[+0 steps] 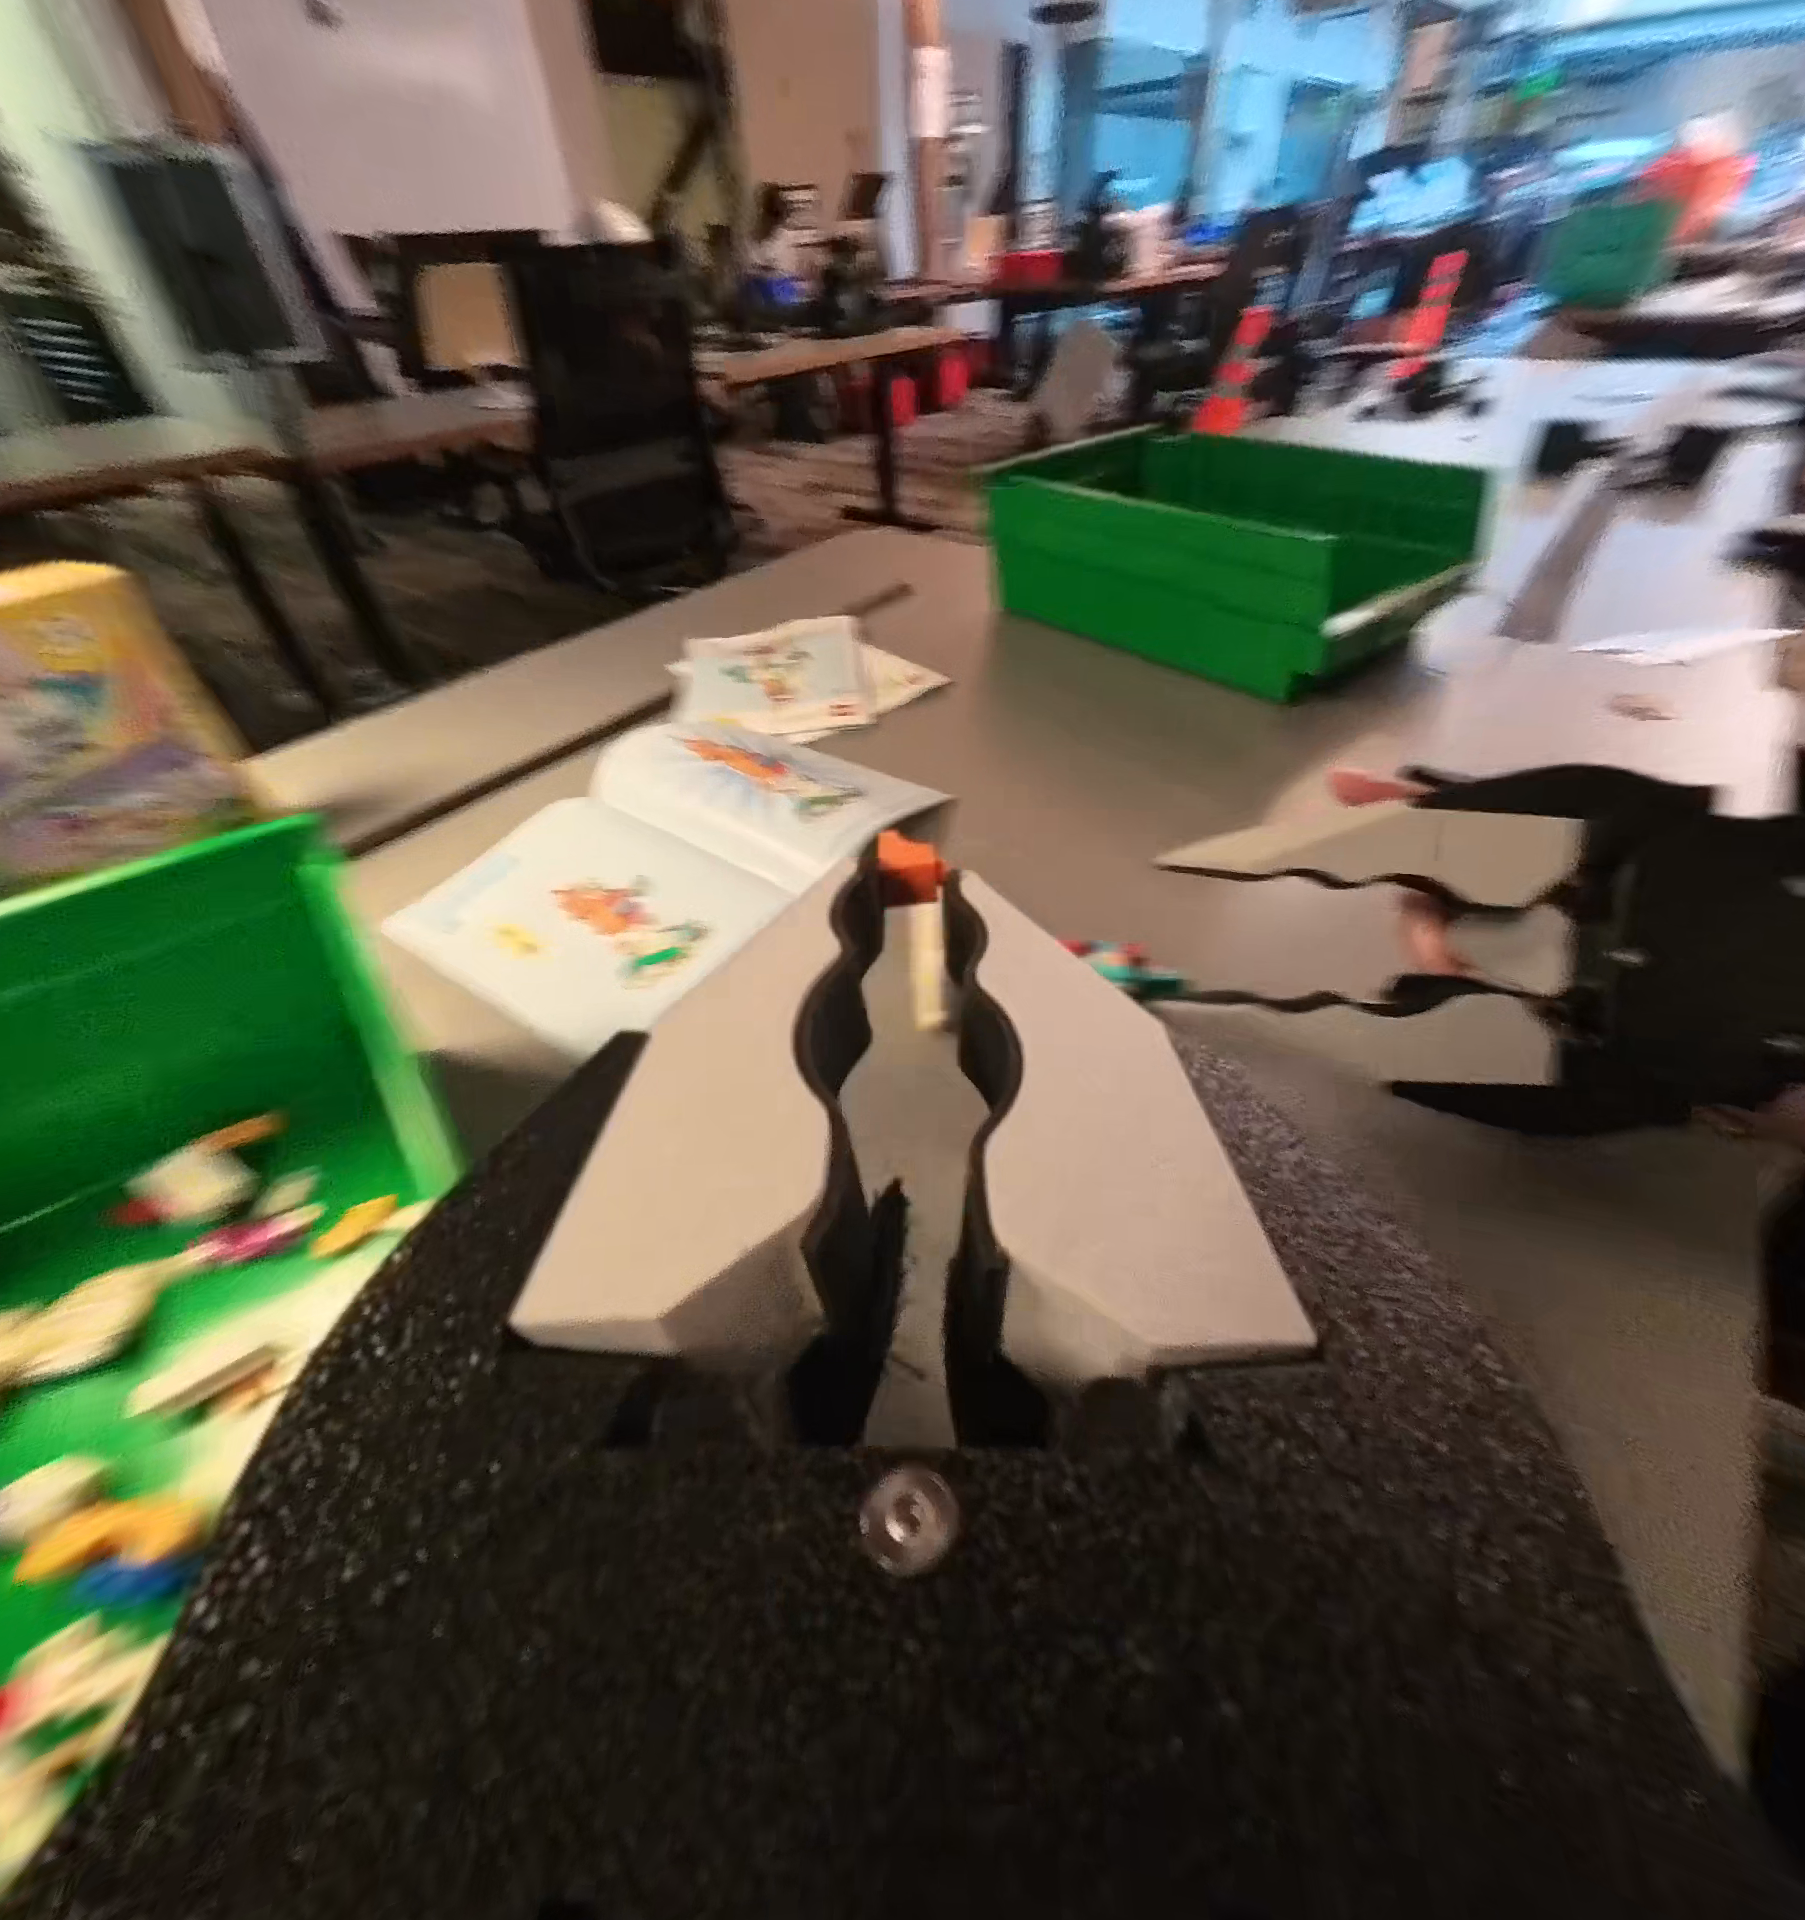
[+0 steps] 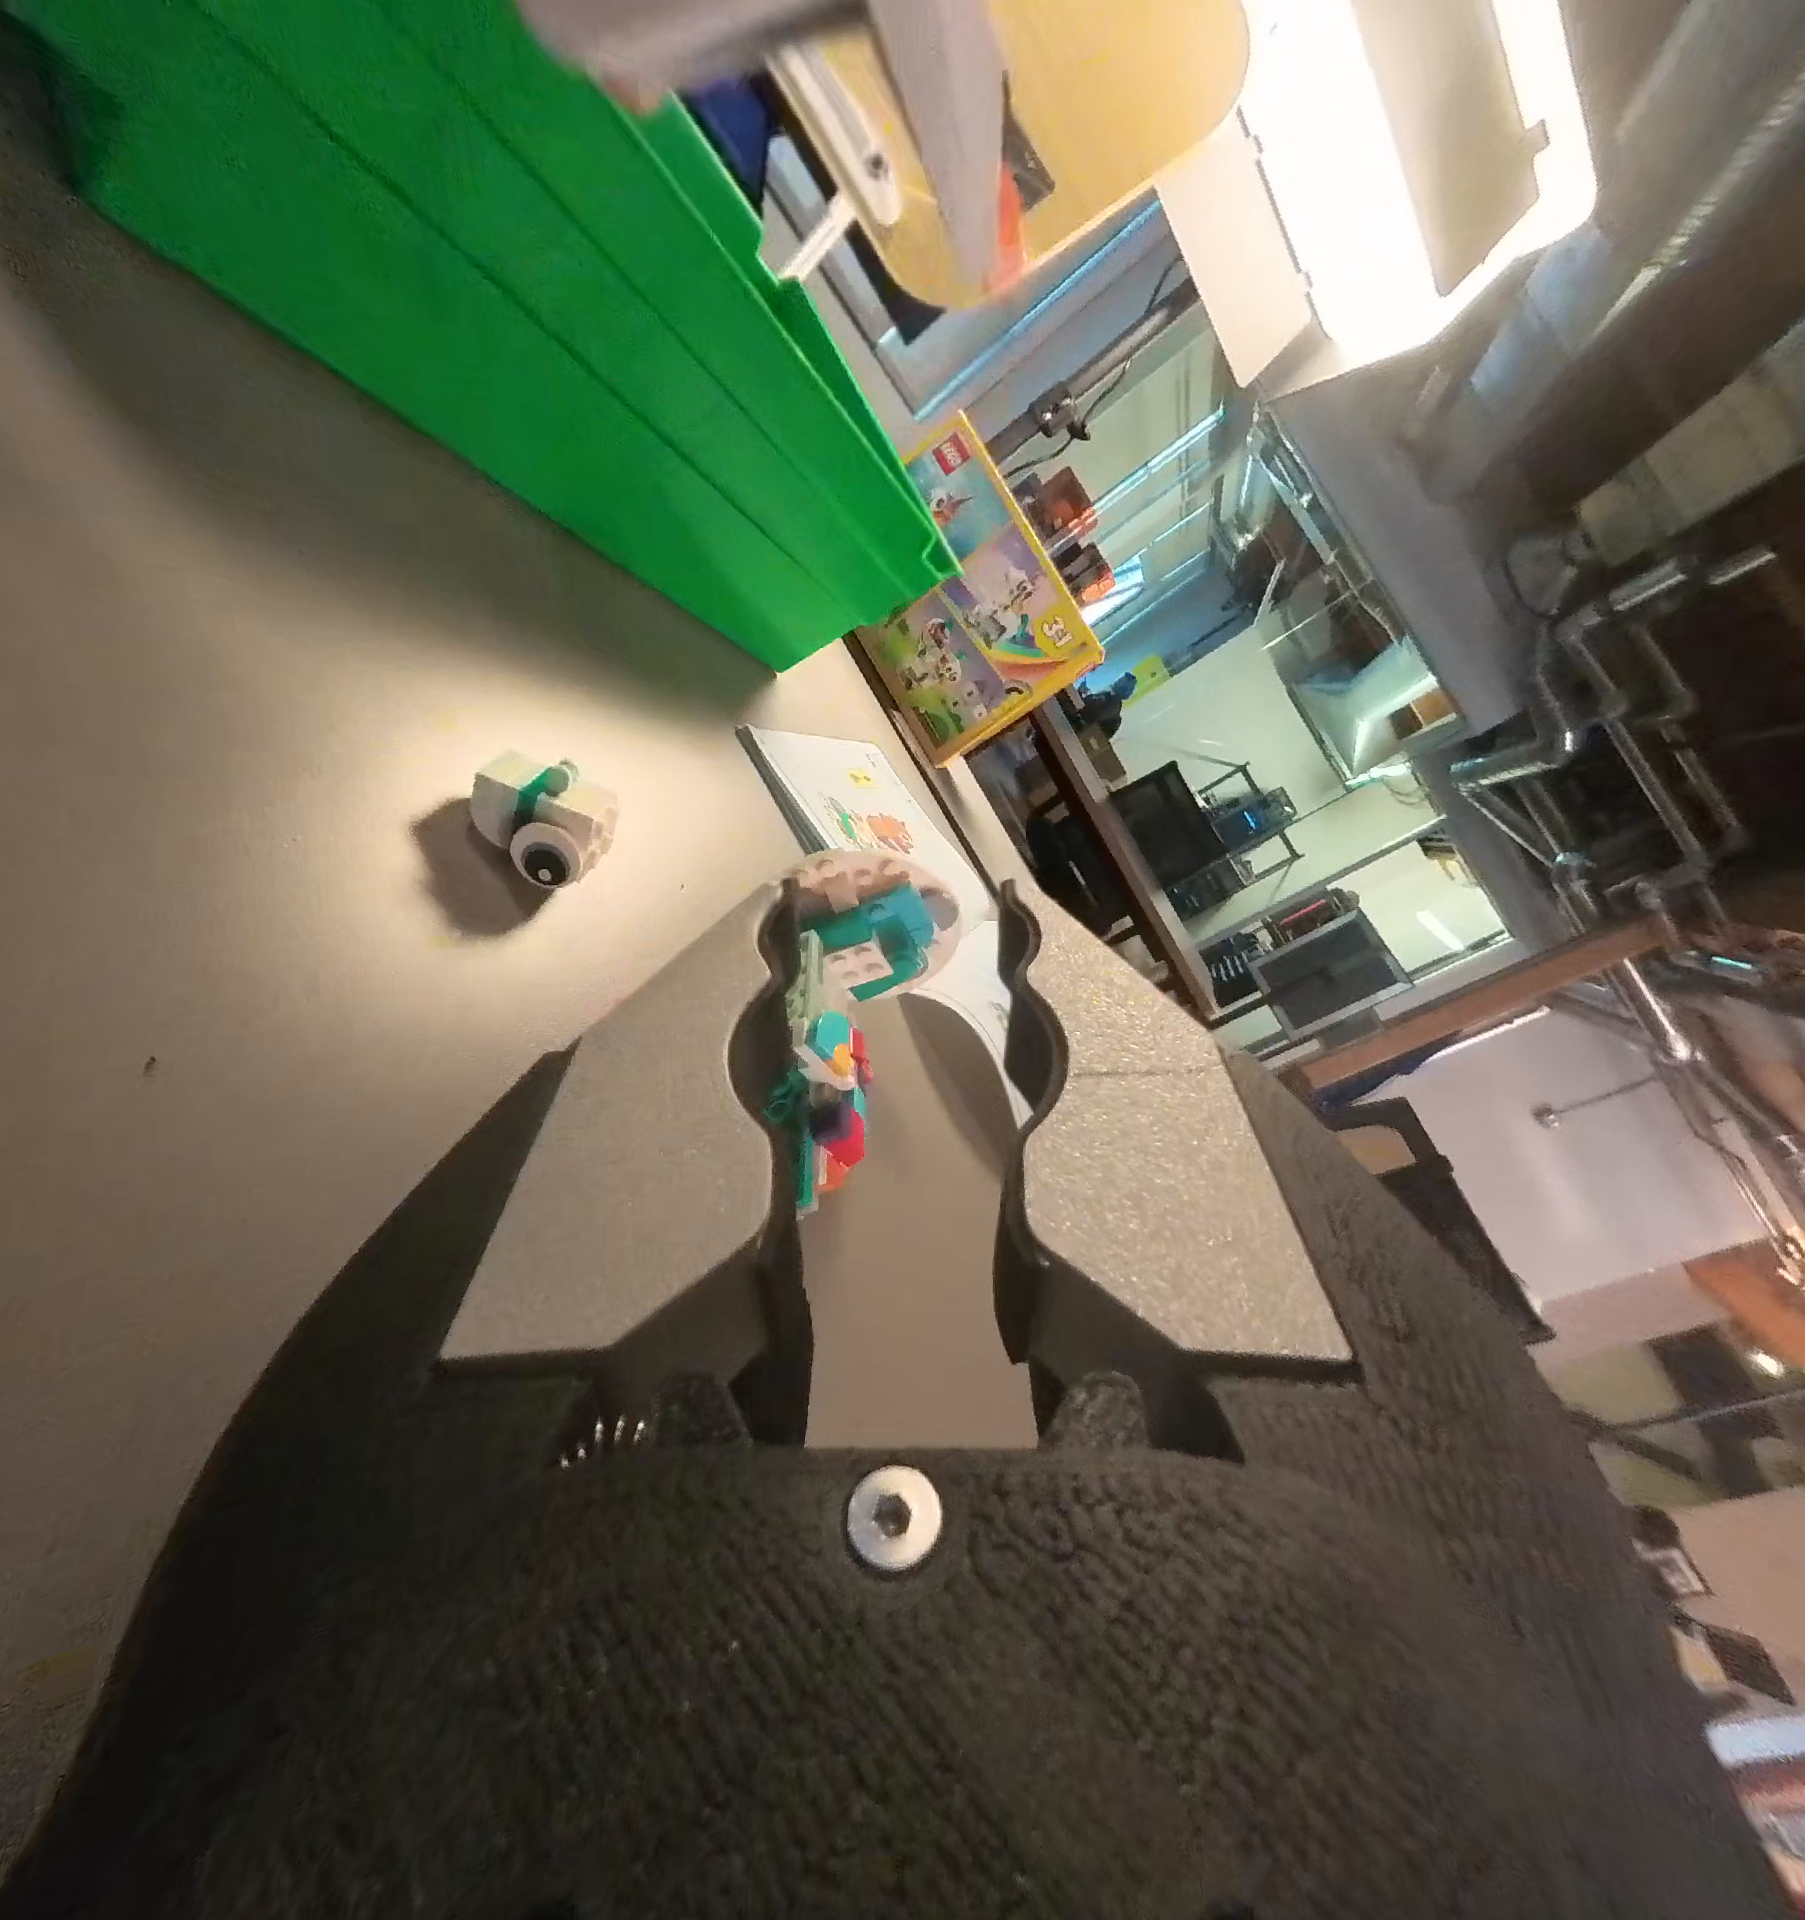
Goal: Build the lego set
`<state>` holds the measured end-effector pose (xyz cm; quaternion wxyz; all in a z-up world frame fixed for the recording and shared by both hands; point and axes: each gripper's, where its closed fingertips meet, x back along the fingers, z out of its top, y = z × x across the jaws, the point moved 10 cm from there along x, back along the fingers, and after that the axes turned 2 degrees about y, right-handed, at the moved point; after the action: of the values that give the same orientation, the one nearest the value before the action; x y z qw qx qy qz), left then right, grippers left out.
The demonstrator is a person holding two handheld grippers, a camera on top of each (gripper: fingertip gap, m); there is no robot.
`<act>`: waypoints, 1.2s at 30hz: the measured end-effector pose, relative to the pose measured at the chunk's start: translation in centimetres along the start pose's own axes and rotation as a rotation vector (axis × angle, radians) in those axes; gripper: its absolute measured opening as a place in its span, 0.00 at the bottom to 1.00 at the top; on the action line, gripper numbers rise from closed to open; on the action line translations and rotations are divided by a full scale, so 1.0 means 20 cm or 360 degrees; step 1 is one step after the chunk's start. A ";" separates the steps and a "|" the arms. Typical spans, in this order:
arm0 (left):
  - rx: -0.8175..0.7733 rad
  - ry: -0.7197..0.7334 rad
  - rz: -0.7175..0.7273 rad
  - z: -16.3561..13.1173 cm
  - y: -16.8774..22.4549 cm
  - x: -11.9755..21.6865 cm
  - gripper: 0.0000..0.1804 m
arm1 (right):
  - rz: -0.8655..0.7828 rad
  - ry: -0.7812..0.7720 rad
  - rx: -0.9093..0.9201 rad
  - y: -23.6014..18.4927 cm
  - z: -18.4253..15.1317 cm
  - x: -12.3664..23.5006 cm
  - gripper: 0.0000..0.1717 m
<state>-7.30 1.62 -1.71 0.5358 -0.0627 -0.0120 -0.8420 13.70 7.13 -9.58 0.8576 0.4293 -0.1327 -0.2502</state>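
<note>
The left wrist view looks forward along its own tool point(image 1: 903, 883), low over the grey worktop point(image 1: 1137, 748) and facing the far room; the picture is blurred. The right wrist view sits just as near behind its tool point(image 2: 893, 925) but is rolled hard onto its side, so the worktop point(image 2: 150, 727) stands like a wall at the left. Both views take in the open booklet point(image 1: 586, 914) point(image 2: 856, 810), a green bin point(image 1: 1220, 561) point(image 2: 441, 312) and the colourful box point(image 1: 56, 717) point(image 2: 991, 613).

Cluttered workshop – wooden desks point(image 1: 836, 353), black chairs point(image 1: 617, 416), bright ceiling light point(image 2: 1397, 156).
</note>
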 end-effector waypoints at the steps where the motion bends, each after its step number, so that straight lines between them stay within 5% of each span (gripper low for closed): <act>1: -0.0047 -0.0033 0.0138 0.02 -0.06 0.04 0.04 | -0.0006 0.0002 -0.0005 0.00 0.00 0.00 0.20; 5: -0.0114 -0.0386 0.0572 -0.01 -0.27 0.17 0.04 | -0.0053 0.0018 -0.0069 0.02 -0.01 0.00 0.18; 11: 0.0001 -0.0659 0.0707 -0.08 -0.37 0.21 0.24 | -0.0099 0.0039 -0.0303 0.10 -0.05 0.03 0.18; 15: -0.0364 -0.0692 0.0838 0.00 -0.22 0.18 0.27 | -0.0112 0.0016 -0.0485 0.16 -0.10 0.09 0.18; 22: -0.0250 -0.0494 -0.0400 -0.10 0.35 -0.21 0.17 | -0.0335 -0.0006 -0.0668 0.25 -0.24 0.17 0.16; 28: -0.0238 -0.0713 -0.0423 -0.29 0.43 -0.45 0.12 | -0.0349 0.0002 -0.0720 0.25 -0.25 0.17 0.14; 36: -0.0191 -0.0899 -0.0434 -0.39 0.44 -0.53 0.11 | -0.0339 0.0007 -0.0710 0.25 -0.25 0.16 0.14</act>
<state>4.46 6.80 -11.08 0.3888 -0.3232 -0.1187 -0.8546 20.23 11.21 -8.48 0.9002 0.2415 -0.0265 -0.3614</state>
